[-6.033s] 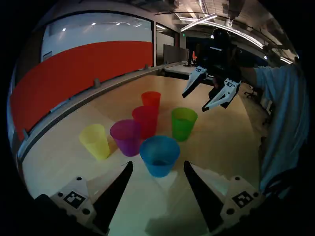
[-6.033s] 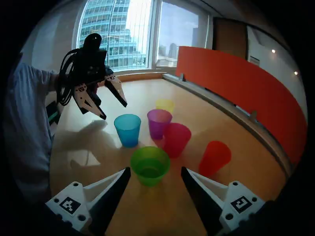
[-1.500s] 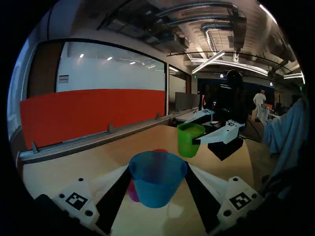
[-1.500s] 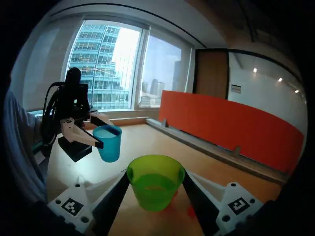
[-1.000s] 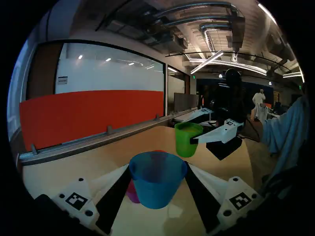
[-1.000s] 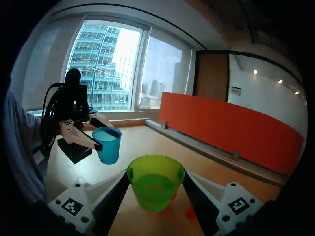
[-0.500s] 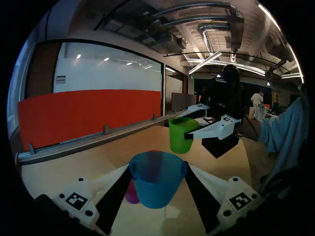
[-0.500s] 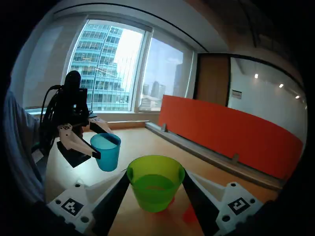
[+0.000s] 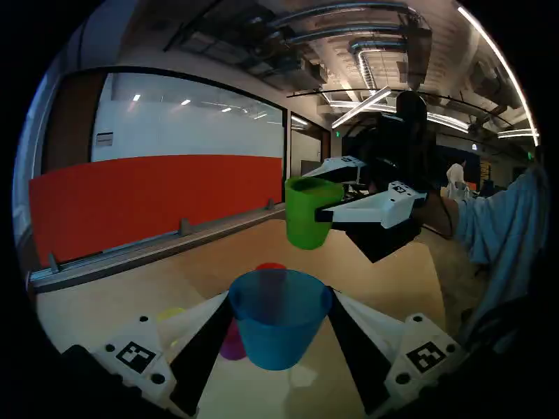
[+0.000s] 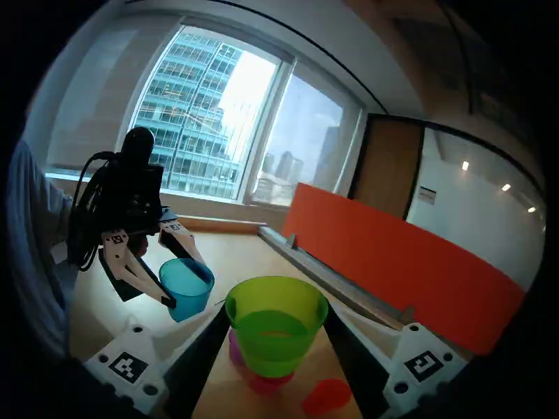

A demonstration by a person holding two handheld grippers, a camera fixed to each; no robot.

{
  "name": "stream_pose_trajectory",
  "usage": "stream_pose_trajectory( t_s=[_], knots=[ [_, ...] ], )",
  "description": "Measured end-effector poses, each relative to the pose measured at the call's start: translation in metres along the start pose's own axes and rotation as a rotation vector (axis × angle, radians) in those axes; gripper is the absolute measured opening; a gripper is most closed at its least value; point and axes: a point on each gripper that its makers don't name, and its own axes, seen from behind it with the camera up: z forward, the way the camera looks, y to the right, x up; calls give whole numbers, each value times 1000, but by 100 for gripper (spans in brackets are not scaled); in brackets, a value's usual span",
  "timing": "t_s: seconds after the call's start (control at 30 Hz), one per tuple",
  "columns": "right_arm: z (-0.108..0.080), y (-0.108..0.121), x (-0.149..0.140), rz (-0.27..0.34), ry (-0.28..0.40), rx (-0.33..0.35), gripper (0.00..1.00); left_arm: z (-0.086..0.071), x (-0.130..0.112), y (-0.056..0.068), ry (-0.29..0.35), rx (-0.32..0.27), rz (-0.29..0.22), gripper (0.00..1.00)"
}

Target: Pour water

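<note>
Left gripper view shows the left gripper [image 9: 279,300] clamped on a blue cup [image 9: 279,328], one finger pressing each side of the wall just under the rim. The cup stands upright and hangs clear of the wooden table [image 9: 391,279]. Beyond it and a little to the right, higher up, the right gripper [image 9: 307,199] grips a green cup [image 9: 305,222] in the same way, with a light blue sleeve [image 9: 496,230] behind it at the right edge. On the table below sit a red cup [image 9: 270,266], a purple cup [image 9: 230,346] and a yellow cup [image 9: 170,314], all near the blue one's base and to its left.

From the right gripper view the green cup sits upright between its own fingers with water [image 10: 274,335] lying level in its lower half. The blue cup is seen to the near left of it and lower, its mouth open upward. Whether it holds any water cannot be told.

The pour looks ready to begin and not yet started. The relation that matters is height and side: the green cup is above the blue one and apart from it, both long axes vertical. The right gripper likely has to close the sideways gap and then tip the green rim toward the blue mouth, while the left holds its cup level underneath.
</note>
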Motion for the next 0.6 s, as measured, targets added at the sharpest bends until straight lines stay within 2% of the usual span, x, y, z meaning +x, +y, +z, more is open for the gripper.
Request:
stream_pose_trajectory(
  t_s=[0.6],
  knots=[
    [23, 9, 36, -236, 7, 4, 92, 8, 5, 10, 13, -25, -4, 89]
  ],
)
